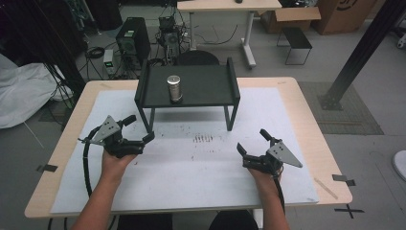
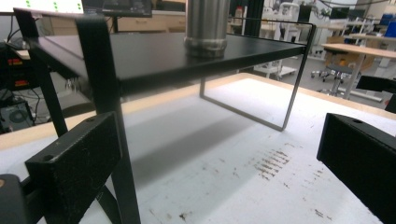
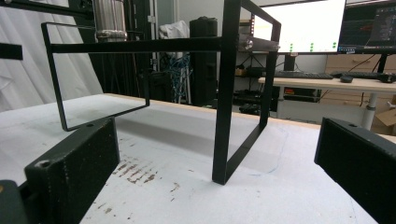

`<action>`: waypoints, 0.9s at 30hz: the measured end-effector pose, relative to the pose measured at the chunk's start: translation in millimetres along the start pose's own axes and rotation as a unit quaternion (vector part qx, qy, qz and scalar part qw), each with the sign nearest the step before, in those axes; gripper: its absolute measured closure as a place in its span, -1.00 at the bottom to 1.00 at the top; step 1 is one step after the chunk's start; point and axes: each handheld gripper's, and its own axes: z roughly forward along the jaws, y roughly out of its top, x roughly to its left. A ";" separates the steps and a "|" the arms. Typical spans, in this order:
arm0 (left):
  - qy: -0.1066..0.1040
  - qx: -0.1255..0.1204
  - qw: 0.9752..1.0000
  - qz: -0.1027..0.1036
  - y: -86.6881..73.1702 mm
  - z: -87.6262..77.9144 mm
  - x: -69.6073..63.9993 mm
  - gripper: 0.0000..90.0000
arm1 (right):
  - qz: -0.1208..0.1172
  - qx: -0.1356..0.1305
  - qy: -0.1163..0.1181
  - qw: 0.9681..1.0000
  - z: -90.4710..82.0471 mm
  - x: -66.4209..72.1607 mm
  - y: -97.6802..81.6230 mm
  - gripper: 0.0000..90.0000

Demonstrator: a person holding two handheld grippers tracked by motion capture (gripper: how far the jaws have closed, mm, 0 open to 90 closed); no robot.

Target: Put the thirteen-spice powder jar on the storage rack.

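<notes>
A: What does the surface look like?

B: The counter point(image 1: 306, 115) has a pale wood edge with a white mat point(image 1: 201, 167) over most of it. The mat is scuffed, with a patch of small dark marks point(image 1: 202, 139) between the two hand-held grippers and a little ahead of them.

A: And the hand-held grippers themselves?

B: The left hand-held gripper point(image 1: 139, 128) has its jaws spread wide and holds nothing. It sits just short of the front left leg of a black metal stand point(image 1: 201, 86). The right hand-held gripper point(image 1: 253, 142) is wide as well, empty, and well apart from the stand's right legs.

A: Where is the steel cup?

B: The steel cup point(image 1: 174, 88) stands upright on top of the stand, ahead of the left hand-held gripper and above it. It lies farther off from the right one, ahead and toward the left.

A: What is in the room beyond?

B: Past the counter's far edge there is a black computer tower point(image 1: 133, 40) on the floor amid loose cables, a second desk point(image 1: 230, 7), and cardboard boxes point(image 1: 342, 14). In the right gripper view, a lit monitor point(image 3: 299, 25) stands beyond the stand.
</notes>
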 end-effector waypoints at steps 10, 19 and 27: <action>-0.004 -0.003 1.000 -0.007 -25.7 3.3 1.0 -0.99 | 0.000 0.001 0.000 1.000 0.0 0.1 0.0 -1.00; 0.004 -0.017 1.000 -0.013 -42.0 2.0 0.9 -0.99 | 0.000 0.001 0.000 1.000 0.0 0.1 0.0 -1.00; 0.006 -0.023 1.000 -0.001 -49.0 1.7 -2.7 -0.99 | 0.000 0.001 0.000 1.000 0.1 0.1 0.0 -1.00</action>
